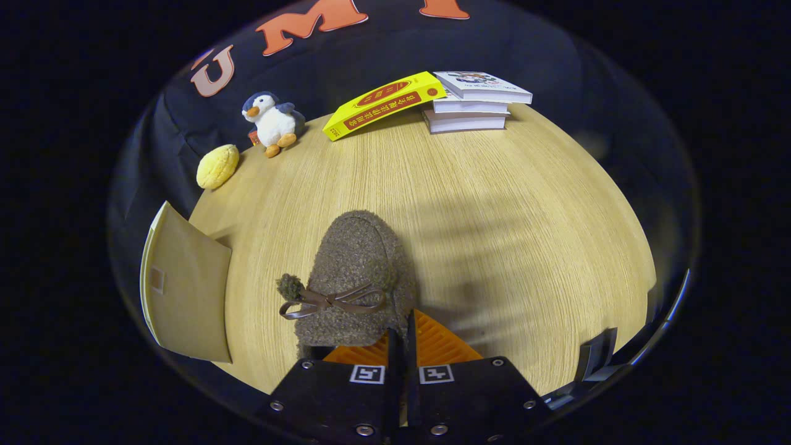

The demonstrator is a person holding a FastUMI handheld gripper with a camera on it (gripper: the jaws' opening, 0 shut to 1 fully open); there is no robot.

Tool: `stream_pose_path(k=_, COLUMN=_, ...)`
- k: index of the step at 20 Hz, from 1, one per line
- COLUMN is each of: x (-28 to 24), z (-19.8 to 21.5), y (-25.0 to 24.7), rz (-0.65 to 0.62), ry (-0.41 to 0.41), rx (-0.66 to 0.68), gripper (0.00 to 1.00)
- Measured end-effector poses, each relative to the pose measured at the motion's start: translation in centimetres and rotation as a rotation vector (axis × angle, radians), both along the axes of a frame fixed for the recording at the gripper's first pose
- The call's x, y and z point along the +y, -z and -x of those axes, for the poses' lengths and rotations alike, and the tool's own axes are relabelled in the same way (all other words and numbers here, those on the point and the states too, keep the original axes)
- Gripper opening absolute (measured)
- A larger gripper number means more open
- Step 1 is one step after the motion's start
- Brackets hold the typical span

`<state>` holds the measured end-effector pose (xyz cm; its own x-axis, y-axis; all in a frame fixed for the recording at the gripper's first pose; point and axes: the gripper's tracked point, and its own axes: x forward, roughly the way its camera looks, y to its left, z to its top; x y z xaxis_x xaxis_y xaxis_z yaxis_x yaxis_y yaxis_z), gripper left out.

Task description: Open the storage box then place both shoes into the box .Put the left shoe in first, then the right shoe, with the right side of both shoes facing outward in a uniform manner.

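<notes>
nearby — penguin toy (pixel 272 123), books (pixel 473 102); claw (pixel 401 337) pinching shoe (pixel 355 281).

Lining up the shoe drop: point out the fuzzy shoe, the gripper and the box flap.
brown fuzzy shoe (pixel 355 259): gripper view, on its toe top.
gripper (pixel 401 334): gripper view, at its closed fingertips pinching the shoe's rim.
beige box flap (pixel 188 290): gripper view, mid-panel.

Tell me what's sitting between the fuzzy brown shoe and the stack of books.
Nothing. In the gripper view, bare wooden table runs from the shoe, held at its heel by the hand-held gripper, to the stack of books.
</notes>
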<state>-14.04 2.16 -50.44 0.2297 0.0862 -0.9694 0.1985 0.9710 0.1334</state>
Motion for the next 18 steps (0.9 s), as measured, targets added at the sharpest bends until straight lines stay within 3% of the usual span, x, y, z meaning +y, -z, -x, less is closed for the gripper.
stream_pose_path(k=9, x=5.8, z=-3.5, y=-9.1, rz=-0.033, ry=0.027, rx=-0.057, gripper=0.06)
stream_pose_path(k=18, x=17.4, z=-6.2, y=-15.1, rz=-0.059, ry=-0.113, rx=-0.092, gripper=0.06)
